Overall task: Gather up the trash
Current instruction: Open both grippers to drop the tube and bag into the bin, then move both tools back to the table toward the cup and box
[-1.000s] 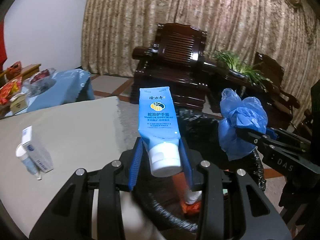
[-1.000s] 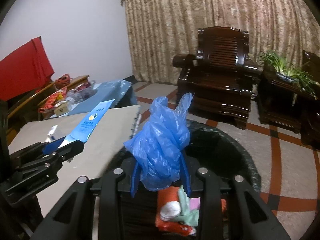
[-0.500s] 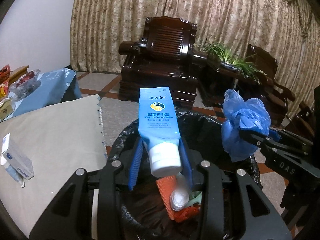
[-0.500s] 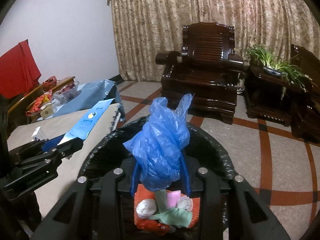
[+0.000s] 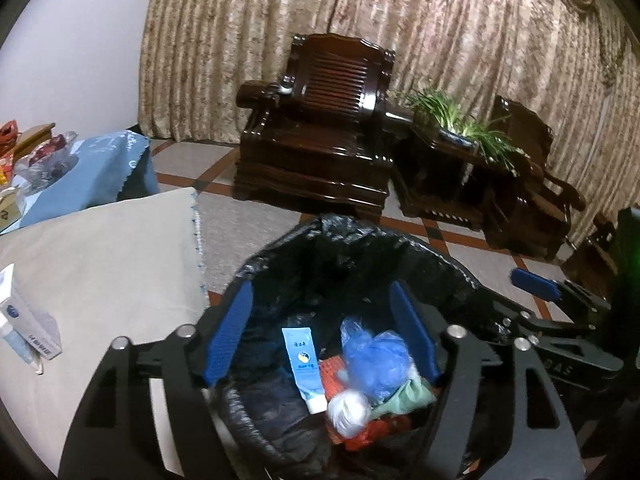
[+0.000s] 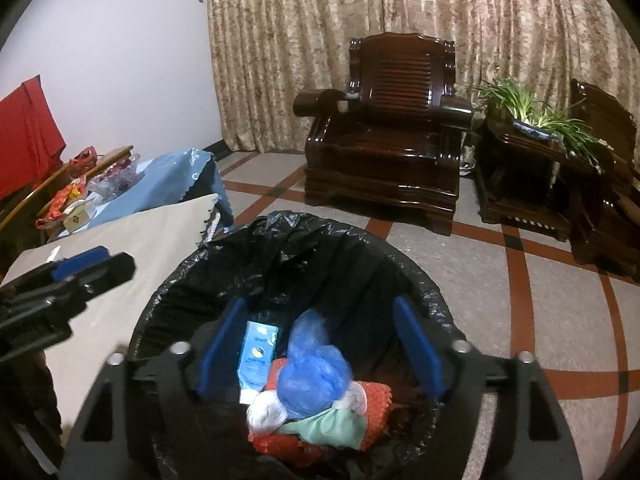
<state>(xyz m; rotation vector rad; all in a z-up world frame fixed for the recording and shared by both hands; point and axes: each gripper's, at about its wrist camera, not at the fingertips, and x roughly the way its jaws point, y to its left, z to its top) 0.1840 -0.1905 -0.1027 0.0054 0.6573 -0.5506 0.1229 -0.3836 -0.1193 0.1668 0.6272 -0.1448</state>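
Both claws — left claw [image 5: 326,330], right claw [image 6: 320,344] — gape empty over the bin [image 6: 400,256], tube [image 5: 304,364] and blue bag [image 6: 312,376] inside.

A dark wooden armchair [image 6: 384,136] stands before patterned curtains [image 6: 400,12] on a tiled floor [image 6: 560,300].

Both wrist views overlook the bin [image 5: 360,248] closely.

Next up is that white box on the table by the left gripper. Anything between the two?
Nothing visible. The left gripper is open over the bin; the box lies on the beige table to its left, with only bare cloth between. A small bottle sits against the box's far side.
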